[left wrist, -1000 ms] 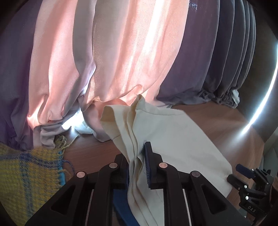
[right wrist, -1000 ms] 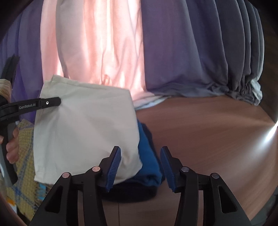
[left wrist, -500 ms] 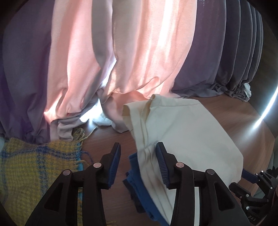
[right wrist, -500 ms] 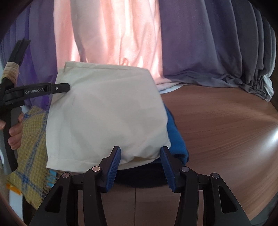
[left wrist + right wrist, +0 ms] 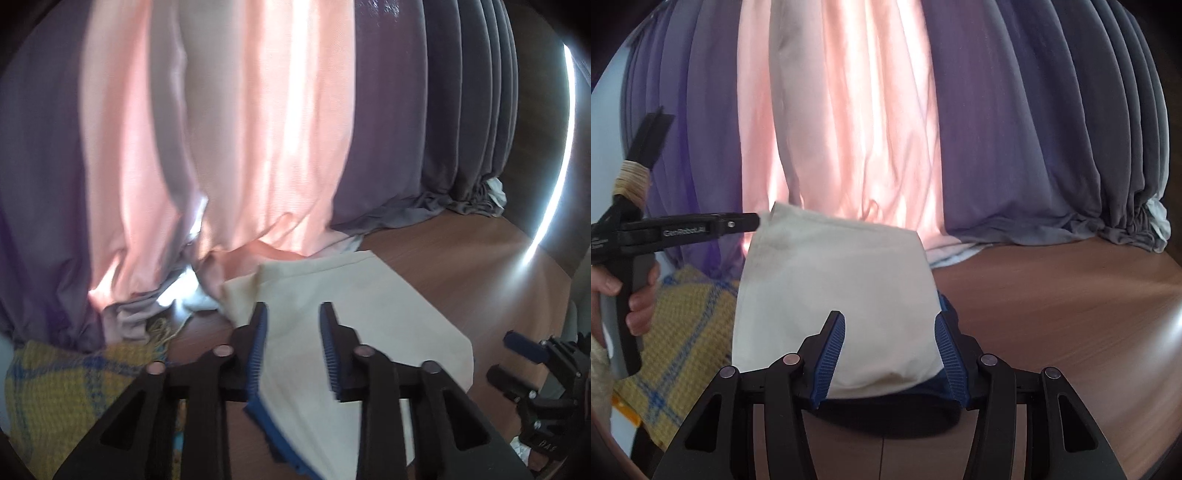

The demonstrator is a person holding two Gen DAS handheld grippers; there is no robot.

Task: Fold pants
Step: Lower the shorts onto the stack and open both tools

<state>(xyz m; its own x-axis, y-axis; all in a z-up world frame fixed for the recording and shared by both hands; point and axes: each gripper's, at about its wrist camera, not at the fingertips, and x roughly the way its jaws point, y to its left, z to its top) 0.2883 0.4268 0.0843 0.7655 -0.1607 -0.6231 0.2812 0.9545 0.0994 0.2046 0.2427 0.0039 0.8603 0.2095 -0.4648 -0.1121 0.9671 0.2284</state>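
Note:
The folded cream pants (image 5: 369, 325) lie flat on a blue garment (image 5: 273, 432) on the wooden table. My left gripper (image 5: 292, 306) hovers over their far left corner. Its jaws are closing, cream cloth shows in the gap, and the pads do not press on it. From the right wrist view, the left gripper (image 5: 753, 221) has its tip at that corner of the pants (image 5: 834, 288). My right gripper (image 5: 889, 315) straddles the near edge of the stack. Its jaws are opening and stand clear of the cloth. The blue garment (image 5: 945, 306) peeks out underneath.
Pink and purple curtains (image 5: 258, 147) hang along the table's far edge and bunch on it. A yellow plaid towel (image 5: 687, 317) lies left of the stack. Bare wooden table (image 5: 1052, 314) stretches to the right. A person's hand (image 5: 639, 306) grips the left tool's handle.
The left gripper let go of the cream fold it had pinched, rose and pulled back. The pants settled flat on the blue garment. The right gripper drew back and up.

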